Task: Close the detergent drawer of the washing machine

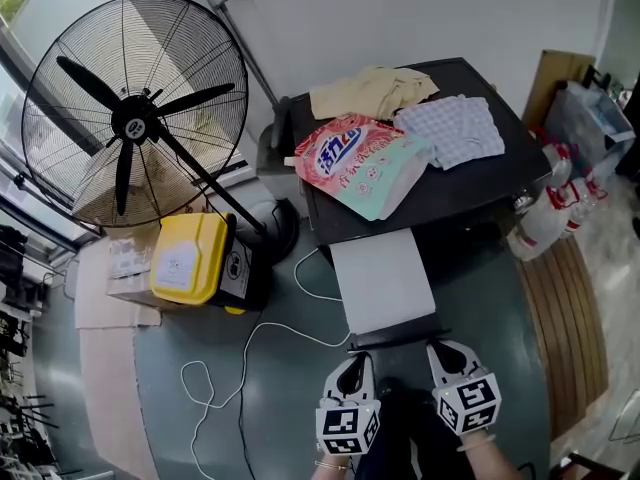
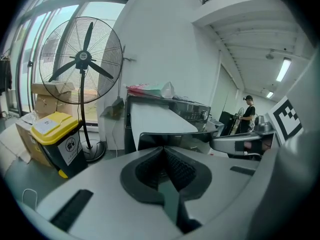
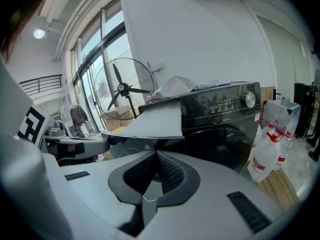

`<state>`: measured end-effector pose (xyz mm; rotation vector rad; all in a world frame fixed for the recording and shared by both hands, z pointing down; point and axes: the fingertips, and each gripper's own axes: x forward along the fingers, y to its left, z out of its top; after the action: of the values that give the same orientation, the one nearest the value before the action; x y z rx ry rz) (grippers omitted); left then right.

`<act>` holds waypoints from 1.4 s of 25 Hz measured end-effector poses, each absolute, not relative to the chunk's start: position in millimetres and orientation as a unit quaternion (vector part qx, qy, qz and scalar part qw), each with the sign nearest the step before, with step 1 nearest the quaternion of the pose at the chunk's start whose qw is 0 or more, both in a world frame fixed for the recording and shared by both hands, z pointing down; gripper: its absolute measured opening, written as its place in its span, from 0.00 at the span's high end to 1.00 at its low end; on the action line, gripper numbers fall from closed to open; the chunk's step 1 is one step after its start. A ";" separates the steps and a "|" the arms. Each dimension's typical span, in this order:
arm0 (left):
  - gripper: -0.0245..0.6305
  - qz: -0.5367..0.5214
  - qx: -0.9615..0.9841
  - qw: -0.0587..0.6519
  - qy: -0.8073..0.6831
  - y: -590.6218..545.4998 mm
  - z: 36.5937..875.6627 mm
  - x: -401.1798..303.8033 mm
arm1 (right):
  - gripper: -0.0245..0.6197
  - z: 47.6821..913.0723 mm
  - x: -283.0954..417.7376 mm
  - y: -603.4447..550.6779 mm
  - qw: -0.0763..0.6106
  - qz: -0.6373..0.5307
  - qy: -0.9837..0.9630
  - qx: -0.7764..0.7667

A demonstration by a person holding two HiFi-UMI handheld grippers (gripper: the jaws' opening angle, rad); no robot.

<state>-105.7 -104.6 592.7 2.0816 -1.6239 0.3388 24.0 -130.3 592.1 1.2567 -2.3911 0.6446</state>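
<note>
Head view is showing both hand-held grippers sitting low at 6 o'clock, side by side, marker cubes nearest the person and jaws pointing toward the washing machine (image 1: 480, 183) at 12 o'clock. The left gripper (image 1: 352, 360) is lying just short of the drawer's dark front edge, near its 7 o'clock corner. The right gripper (image 1: 447, 348) is nosing up to the same edge near its 5 o'clock corner. Whether either is touching that edge cannot be told.

Left gripper view is showing the left gripper (image 2: 162, 151) with its 2 ribbed pads clenched together and nothing between them. Right gripper view is showing the right gripper (image 3: 156, 156) likewise pressed closed on nothing.

The detergent drawer (image 1: 383, 273) is standing pulled far out of the machine's front, reaching toward 6 o'clock. Its top is looking like a flat pale sheet, so what is lying inside cannot be told.

On the machine's black top, a pink and green detergent bag (image 1: 362, 163) is lying at 9 o'clock, a checked cloth (image 1: 450, 128) at 1 o'clock and a beige cloth (image 1: 370, 90) at 11 o'clock. Off at 9 o'clock of the machine, a yellow-lidded bin (image 1: 188, 258) is standing closed on the floor, just beside a large pedestal fan (image 1: 130, 118). At 3 o'clock, clear plastic bottles (image 1: 545, 218) are leaning by the machine's side.
</note>
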 end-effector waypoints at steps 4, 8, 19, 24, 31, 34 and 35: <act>0.94 0.126 0.760 0.237 -0.592 -105.0 593.4 -104.9 | 0.92 592.5 24.8 -130.7 0.175 0.234 -0.843 0.452; 0.94 0.128 0.762 0.235 -0.589 -104.8 594.0 -104.6 | 0.92 593.6 24.8 -130.9 0.175 0.234 -0.840 0.457; 0.94 0.131 0.767 0.232 -0.584 -107.2 593.1 -104.0 | 0.92 592.6 25.5 -133.7 0.169 0.235 -0.835 0.469; 0.94 0.130 0.766 0.233 -0.585 -107.6 593.8 -105.1 | 0.92 593.7 24.4 -134.4 0.169 0.234 -0.834 0.470; 0.94 0.126 0.766 0.232 -0.586 -109.2 593.0 -104.5 | 0.92 593.1 25.2 -135.6 0.161 0.238 -0.835 0.470; 0.94 0.125 0.766 0.233 -0.586 -109.7 593.1 -104.4 | 0.92 593.3 25.4 -136.2 0.159 0.239 -0.835 0.470; 0.94 0.125 0.766 0.232 -0.586 -109.8 593.0 -104.4 | 0.92 593.3 25.5 -136.2 0.158 0.239 -0.835 0.470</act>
<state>-104.4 -109.8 593.0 2.1059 -1.6094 0.3447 25.5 -136.2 593.3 1.3444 -2.3874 0.6840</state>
